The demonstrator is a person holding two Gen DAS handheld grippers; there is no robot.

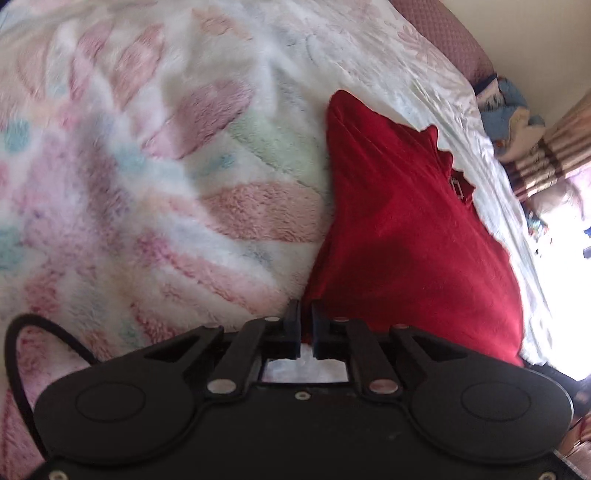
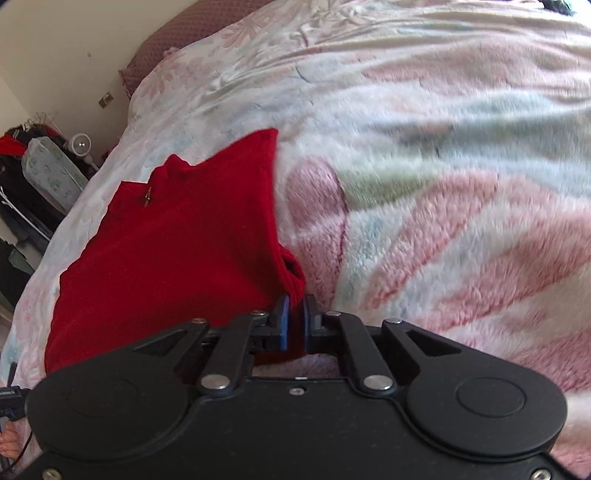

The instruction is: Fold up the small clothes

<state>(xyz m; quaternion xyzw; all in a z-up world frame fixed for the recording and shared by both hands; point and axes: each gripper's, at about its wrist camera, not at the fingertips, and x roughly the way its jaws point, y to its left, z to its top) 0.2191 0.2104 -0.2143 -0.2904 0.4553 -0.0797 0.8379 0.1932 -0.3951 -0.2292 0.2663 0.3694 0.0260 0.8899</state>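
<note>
A small red garment (image 1: 413,229) lies spread on a fluffy pastel blanket (image 1: 147,166) on a bed. In the left wrist view my left gripper (image 1: 305,314) is shut on the garment's near left corner, with red cloth pinched between its black pads. In the right wrist view the red garment (image 2: 177,240) fills the left half, a small metal zip pull showing near its collar. My right gripper (image 2: 294,310) is shut on the garment's near right corner, a ribbed hem bunched between its blue pads.
A pale flowered sheet (image 1: 424,62) covers the bed beyond the blanket, with a maroon headboard (image 2: 192,33) behind. Blue bedding (image 1: 506,110) and striped curtains (image 1: 554,158) stand past the bed's right edge. A cluttered rack (image 2: 40,173) stands at its left.
</note>
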